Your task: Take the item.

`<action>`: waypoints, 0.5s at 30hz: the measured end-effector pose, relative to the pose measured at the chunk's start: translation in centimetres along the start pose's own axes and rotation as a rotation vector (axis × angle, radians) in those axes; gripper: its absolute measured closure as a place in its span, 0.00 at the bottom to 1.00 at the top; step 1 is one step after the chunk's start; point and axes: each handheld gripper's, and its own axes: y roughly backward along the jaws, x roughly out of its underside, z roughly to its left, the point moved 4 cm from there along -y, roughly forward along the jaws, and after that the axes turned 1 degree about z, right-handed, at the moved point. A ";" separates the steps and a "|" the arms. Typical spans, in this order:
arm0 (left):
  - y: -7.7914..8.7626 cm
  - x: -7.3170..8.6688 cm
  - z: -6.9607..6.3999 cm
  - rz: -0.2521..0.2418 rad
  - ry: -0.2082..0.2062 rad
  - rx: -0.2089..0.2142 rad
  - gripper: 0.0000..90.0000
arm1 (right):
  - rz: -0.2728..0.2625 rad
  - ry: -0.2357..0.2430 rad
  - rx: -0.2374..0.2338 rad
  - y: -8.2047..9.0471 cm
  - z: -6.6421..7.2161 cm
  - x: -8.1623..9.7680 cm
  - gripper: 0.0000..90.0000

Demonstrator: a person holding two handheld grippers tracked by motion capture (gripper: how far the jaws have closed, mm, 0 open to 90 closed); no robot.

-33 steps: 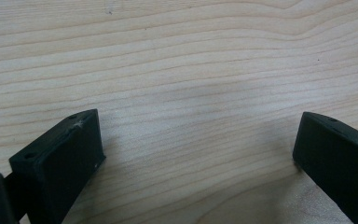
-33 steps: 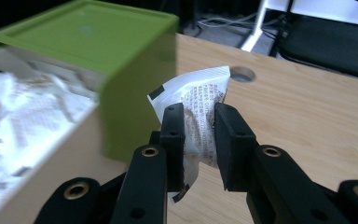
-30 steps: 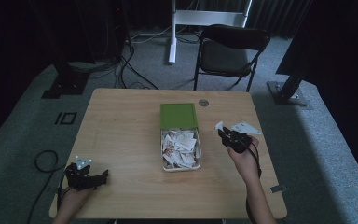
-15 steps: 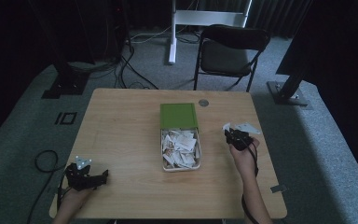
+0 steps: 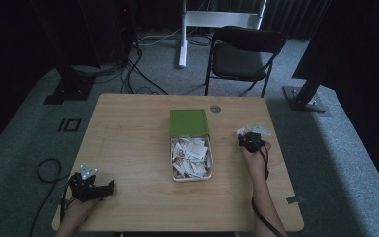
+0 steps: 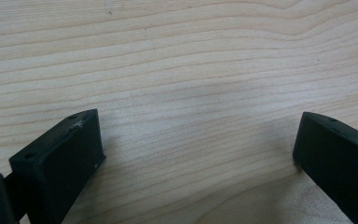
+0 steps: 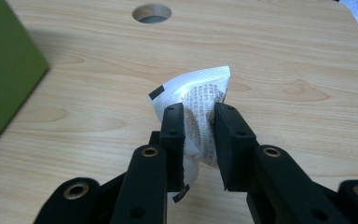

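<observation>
Right hand-held gripper (image 7: 199,122) is clamped on a small white sachet (image 7: 200,100) with printed text; the sachet stands crumpled between the two black jaws and sticks out above and below them. In the high view that hand-held gripper (image 5: 246,139) sits low over the worktop (image 5: 128,128), to the right of the white tray (image 5: 191,177), well apart from it. Another white sachet (image 5: 259,131) lies flat on the worktop just beyond the gripper, further right of the tray.

The tray is full of loose white sachets (image 5: 191,155), piled unevenly. Its green lid (image 5: 189,121) lies flat, touching the tray's far end. A round cable hole (image 5: 215,108) is in the worktop just past the lid's far right corner; in the right gripper view the hole (image 7: 152,12) is ahead of the held sachet, with the lid's green edge (image 7: 4,70) at left.

Left hand-held gripper (image 5: 90,186) rests on the worktop far left of the tray, near the front corner. Its jaws are spread wide, with bare wood between them in the left gripper view, nothing gripped.
</observation>
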 end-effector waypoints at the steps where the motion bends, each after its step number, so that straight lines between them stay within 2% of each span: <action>1: 0.0 0.0 0.0 0.000 0.000 0.000 0.03 | 0.011 -0.014 0.005 -0.5 -0.3 0.1 0.83; 10: 0.0 0.0 0.0 0.000 0.000 0.000 0.03 | 0.061 -0.043 0.013 -1.8 -0.6 1.0 0.82; 12: 0.0 0.0 0.0 0.000 0.000 0.000 0.03 | 0.062 -0.053 0.014 -1.9 -0.7 1.3 0.73; 13: 0.0 0.0 0.0 0.000 0.000 0.000 0.03 | 0.062 -0.053 0.014 -1.9 -0.7 1.3 0.73; 14: 0.0 0.0 0.0 0.000 0.000 0.000 0.03 | 0.056 -0.044 0.023 -1.9 -0.8 1.3 0.62; 15: 0.0 0.0 0.0 0.000 0.000 0.000 0.03 | 0.050 -0.047 0.027 -1.9 -0.8 1.2 0.58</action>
